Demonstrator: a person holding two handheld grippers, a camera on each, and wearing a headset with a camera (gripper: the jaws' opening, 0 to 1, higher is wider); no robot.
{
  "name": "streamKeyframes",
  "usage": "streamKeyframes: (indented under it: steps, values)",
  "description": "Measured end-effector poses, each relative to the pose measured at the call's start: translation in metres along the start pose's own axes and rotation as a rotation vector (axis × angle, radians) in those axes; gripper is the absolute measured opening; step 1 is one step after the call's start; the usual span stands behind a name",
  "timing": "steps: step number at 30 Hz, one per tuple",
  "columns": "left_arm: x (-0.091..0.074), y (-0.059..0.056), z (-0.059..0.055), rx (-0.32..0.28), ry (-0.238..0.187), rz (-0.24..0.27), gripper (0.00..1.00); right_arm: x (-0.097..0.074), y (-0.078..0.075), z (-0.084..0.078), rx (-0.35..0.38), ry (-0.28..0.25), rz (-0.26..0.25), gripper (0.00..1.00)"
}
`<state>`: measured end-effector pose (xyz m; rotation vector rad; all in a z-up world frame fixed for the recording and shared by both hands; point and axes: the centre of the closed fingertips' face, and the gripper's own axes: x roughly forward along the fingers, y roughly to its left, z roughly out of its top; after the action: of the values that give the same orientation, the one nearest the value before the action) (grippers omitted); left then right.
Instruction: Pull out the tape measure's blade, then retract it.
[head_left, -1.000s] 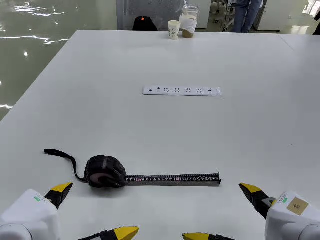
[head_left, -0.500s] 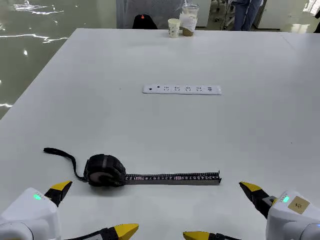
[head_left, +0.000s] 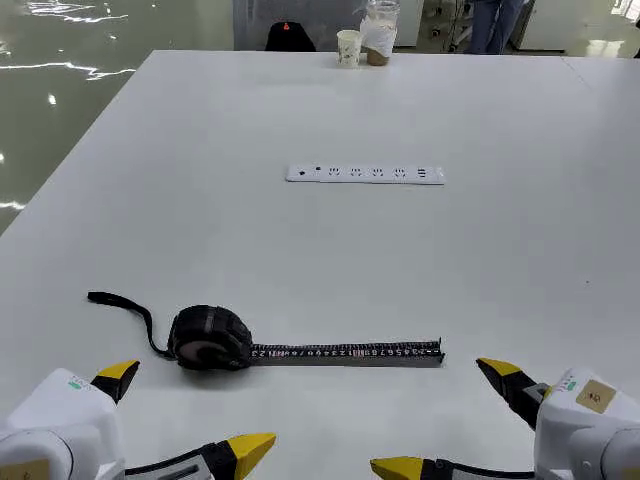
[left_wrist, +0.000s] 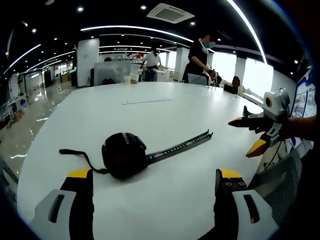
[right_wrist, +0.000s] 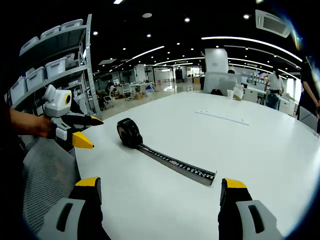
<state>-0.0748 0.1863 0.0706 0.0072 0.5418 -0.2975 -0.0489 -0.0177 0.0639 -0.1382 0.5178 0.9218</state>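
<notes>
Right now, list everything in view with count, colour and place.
table: one, white, under everything
tape measure: one, black, near edge, left of centre
blade: one, dark with markings, lying flat, pulled out to the right
strap: one, black, trailing left
power strip: one, white, mid-table
paper cup: one, white, far edge
clear cup: one, brownish contents, beside it
left hand-held gripper: one, white, yellow-tipped jaws, open, holding nothing
right hand-held gripper: one, same colours, open, holding nothing

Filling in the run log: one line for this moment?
tape measure on table; blade out; left gripper open, apart; right gripper open, apart
</notes>
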Motion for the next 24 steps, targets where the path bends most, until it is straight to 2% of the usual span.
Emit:
streamKeyframes:
  steps: [12, 17, 24]
  values:
    - [0.002, 0.012, -0.003, -0.021, 0.011, 0.056, 0.99, 0.008, -0.015, -0.009, -0.034, 0.047, 0.039, 0.96]
    - [0.005, 0.016, -0.001, -0.011, 0.011, 0.069, 0.99, 0.011, -0.019, -0.01, -0.058, 0.057, 0.066, 0.92]
    - [0.012, 0.02, 0.003, -0.015, 0.011, 0.09, 0.99, 0.014, -0.022, -0.015, -0.105, 0.097, 0.105, 0.86]
